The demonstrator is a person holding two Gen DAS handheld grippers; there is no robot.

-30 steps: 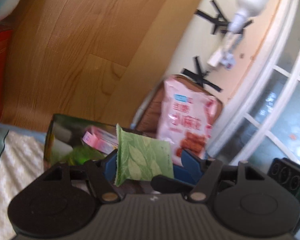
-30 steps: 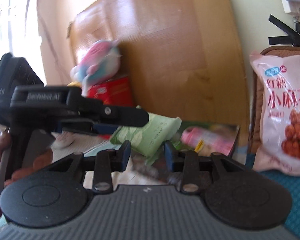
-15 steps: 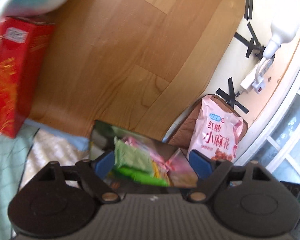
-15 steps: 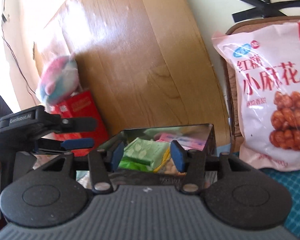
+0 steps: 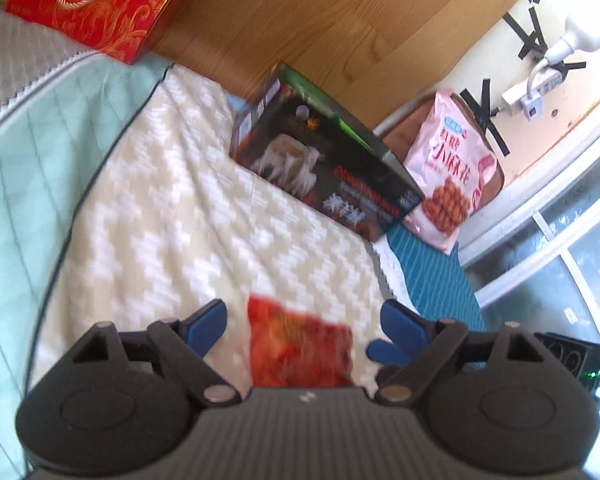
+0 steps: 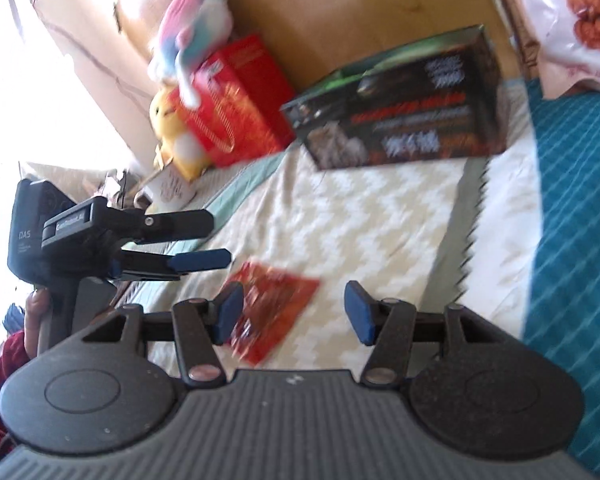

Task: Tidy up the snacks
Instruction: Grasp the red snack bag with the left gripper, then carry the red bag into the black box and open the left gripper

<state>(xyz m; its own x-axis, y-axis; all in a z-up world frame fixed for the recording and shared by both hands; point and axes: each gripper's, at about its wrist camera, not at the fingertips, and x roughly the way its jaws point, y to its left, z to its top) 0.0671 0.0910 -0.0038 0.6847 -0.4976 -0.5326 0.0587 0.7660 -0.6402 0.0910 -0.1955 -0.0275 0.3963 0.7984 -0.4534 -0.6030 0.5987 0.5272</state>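
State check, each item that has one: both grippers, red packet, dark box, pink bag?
left gripper: open, nothing gripped
right gripper: jaws opening, nothing gripped
red snack packet: flat on blanket, loose
dark box: on blanket by wooden board, contents hidden
pink snack bag: upright, leaning against cushion

"小麻花" on pink snack bag; "das" on left gripper.
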